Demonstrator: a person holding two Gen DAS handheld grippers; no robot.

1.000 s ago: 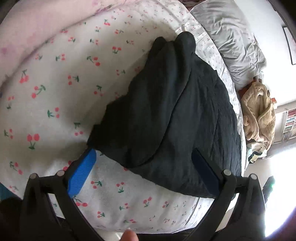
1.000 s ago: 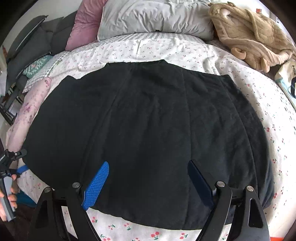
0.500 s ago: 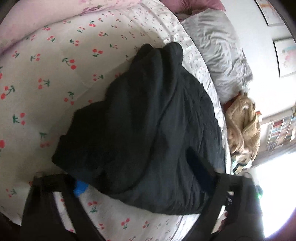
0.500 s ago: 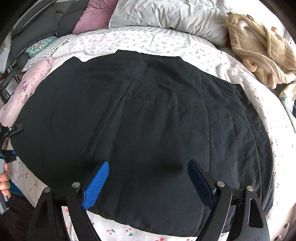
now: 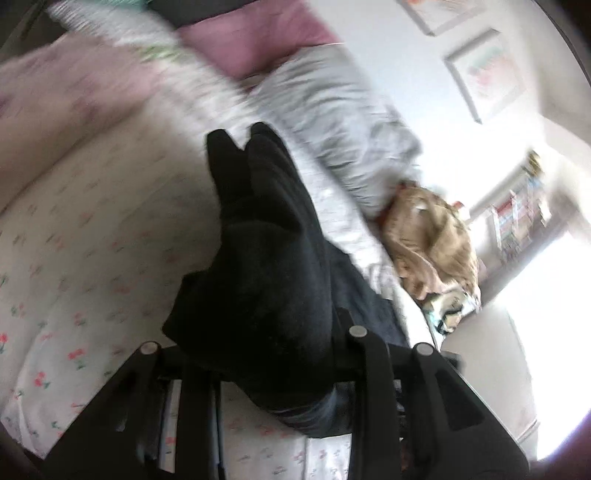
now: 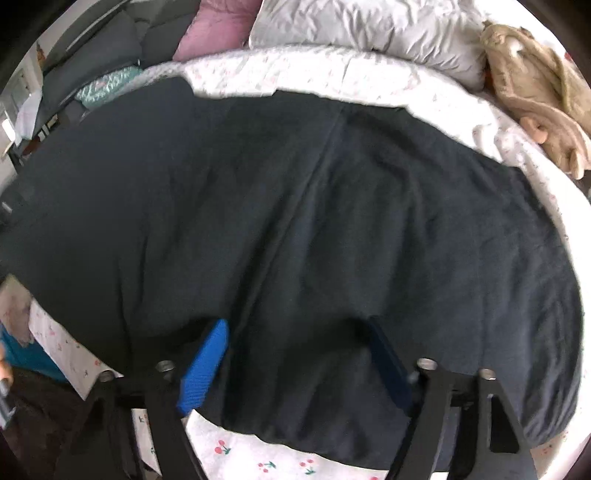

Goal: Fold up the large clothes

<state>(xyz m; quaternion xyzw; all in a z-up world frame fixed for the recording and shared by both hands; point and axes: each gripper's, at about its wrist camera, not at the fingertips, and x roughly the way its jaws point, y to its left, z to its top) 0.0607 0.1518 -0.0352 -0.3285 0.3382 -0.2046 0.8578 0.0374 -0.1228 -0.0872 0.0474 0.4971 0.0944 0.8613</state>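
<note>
A large dark garment point(image 6: 295, 206) of soft, faintly creased cloth lies spread over the cherry-print bedsheet point(image 6: 258, 458). The left gripper point(image 5: 258, 332), angled slightly down, closes its jaws on a bunched-up fold. The right gripper point(image 6: 295, 354) points steeply down, jaws closing astride flat cloth near the hem.

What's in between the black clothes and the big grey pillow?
In the right wrist view, only a strip of white cherry-print bedsheet lies between the black garment and the grey pillow; nothing rests on it.

Left gripper point(image 5: 258, 332) closing; right gripper point(image 6: 295, 350) closing, tilted down.
</note>
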